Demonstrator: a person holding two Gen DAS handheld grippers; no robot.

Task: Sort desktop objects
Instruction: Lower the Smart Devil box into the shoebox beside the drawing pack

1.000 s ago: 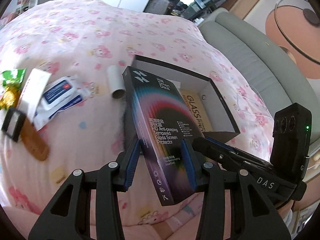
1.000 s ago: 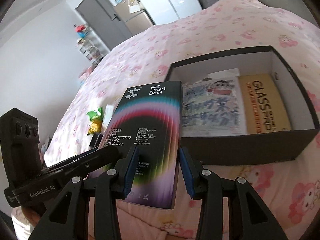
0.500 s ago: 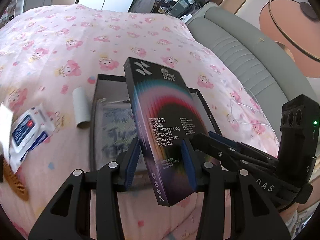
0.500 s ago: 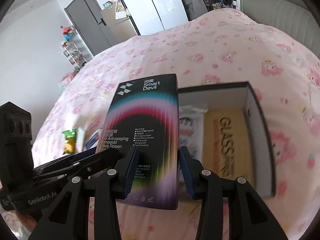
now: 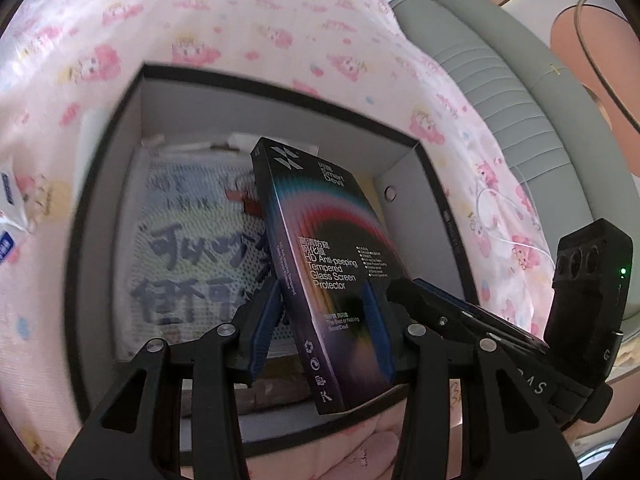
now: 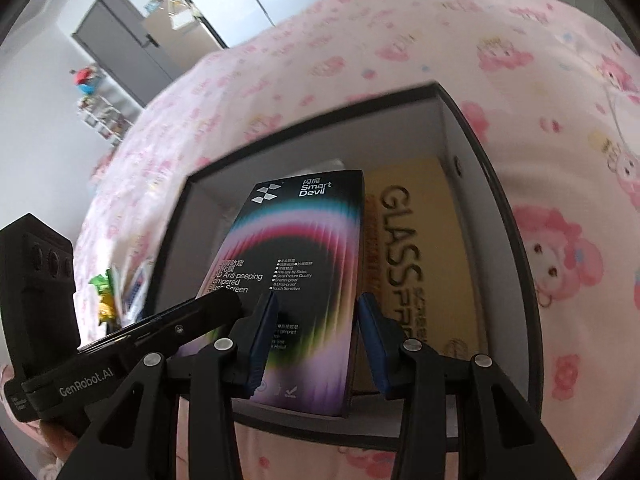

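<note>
Both tongs, left tongs [image 5: 320,322] and right tongs [image 6: 316,332], clamped on the screen protector box [image 5: 316,272], tilted above the open black storage box [image 5: 448,216] on the bed [image 5: 240,12].

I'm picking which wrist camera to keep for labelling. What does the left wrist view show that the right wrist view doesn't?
Only the left wrist view: the printed sheet with blue handwriting lying in the box, the grey padded headboard, and a white-and-blue packet at the left edge.

Only the right wrist view: the yellow GLASS package in the box, a grey door, and a green-and-yellow wrapper on the bedding.

Both: the Smart Devil screen protector box, gripped by both sets of fingers, above the open black box on the pink bedspread.
</note>
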